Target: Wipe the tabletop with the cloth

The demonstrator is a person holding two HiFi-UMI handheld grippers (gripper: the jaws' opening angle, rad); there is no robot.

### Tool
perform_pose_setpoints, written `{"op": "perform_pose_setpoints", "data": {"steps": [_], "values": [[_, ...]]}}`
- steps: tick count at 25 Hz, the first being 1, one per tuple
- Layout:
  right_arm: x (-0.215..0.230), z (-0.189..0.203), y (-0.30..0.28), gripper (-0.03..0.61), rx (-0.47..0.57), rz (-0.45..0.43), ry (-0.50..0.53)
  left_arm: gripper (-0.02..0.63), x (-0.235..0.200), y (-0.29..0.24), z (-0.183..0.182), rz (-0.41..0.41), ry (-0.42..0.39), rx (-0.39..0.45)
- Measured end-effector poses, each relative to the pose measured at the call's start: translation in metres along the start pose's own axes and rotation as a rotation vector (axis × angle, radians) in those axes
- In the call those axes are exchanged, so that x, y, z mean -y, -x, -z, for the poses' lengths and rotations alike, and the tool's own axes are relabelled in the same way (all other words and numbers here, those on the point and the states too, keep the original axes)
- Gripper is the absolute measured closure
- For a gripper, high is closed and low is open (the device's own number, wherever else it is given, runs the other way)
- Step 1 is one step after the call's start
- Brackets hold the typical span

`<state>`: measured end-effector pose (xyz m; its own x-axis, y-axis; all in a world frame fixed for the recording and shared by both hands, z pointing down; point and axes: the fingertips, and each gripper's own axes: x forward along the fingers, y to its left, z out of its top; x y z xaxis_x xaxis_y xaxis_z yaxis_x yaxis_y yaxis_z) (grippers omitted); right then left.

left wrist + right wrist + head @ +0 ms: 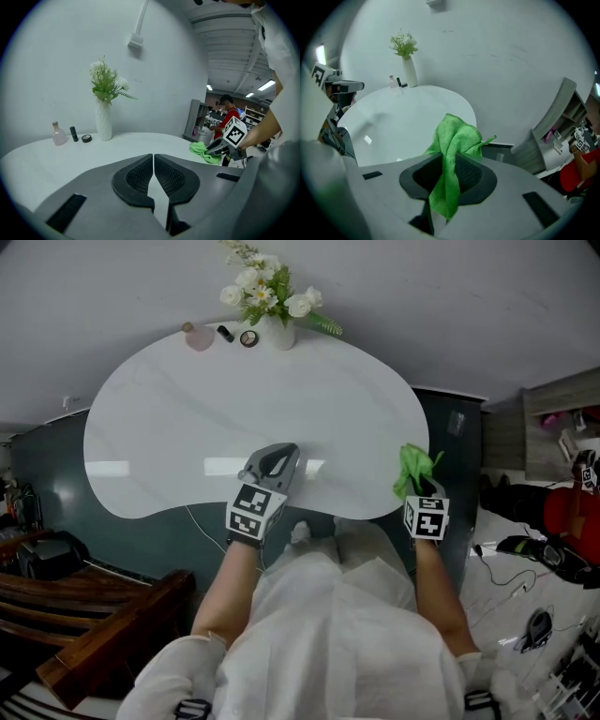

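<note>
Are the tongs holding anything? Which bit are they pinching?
The right tongs pinch the green cloth at a bunched fold, with one end hanging below. The left tongs are shut on nothing.

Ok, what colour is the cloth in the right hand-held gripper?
Bright green. The cloth shows best in the right gripper view.

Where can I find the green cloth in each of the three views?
Head view: cloth at the table's right edge.
Left gripper view: right of centre, at the table's edge.
Right gripper view: centre, clamped between the jaws.
Shared landmark: the vase.
</note>
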<state>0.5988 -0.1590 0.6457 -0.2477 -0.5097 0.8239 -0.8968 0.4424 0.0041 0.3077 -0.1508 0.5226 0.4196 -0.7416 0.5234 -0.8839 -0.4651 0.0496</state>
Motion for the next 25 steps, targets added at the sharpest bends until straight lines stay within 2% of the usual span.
{"op": "perform_pose_setpoints", "data": {"steps": [4,9,13,19,22,25], "values": [[-0.031,0.017,0.012,0.495,-0.007,0.005,-0.086,0.590,-0.007,0.041,0.024,-0.024,0.014,-0.011],[-0.111,0.010,0.007,0.495,0.009,-0.062,-0.013,0.589,-0.015,0.090,0.058,-0.056,0.032,-0.025],[-0.187,-0.015,-0.008,0.497,0.031,-0.137,0.096,0.589,-0.017,0.121,0.077,-0.073,0.033,-0.032],[-0.299,-0.045,-0.021,0.496,0.051,-0.267,0.343,0.589,-0.020,0.156,0.095,-0.099,0.039,-0.030],[-0.337,-0.048,-0.020,0.496,0.051,-0.329,0.452,0.589,-0.022,0.167,0.102,-0.106,0.038,-0.036],[-0.350,-0.037,-0.013,0.497,0.053,-0.376,0.522,0.589,-0.023,0.172,0.103,-0.107,0.035,-0.031]]}}
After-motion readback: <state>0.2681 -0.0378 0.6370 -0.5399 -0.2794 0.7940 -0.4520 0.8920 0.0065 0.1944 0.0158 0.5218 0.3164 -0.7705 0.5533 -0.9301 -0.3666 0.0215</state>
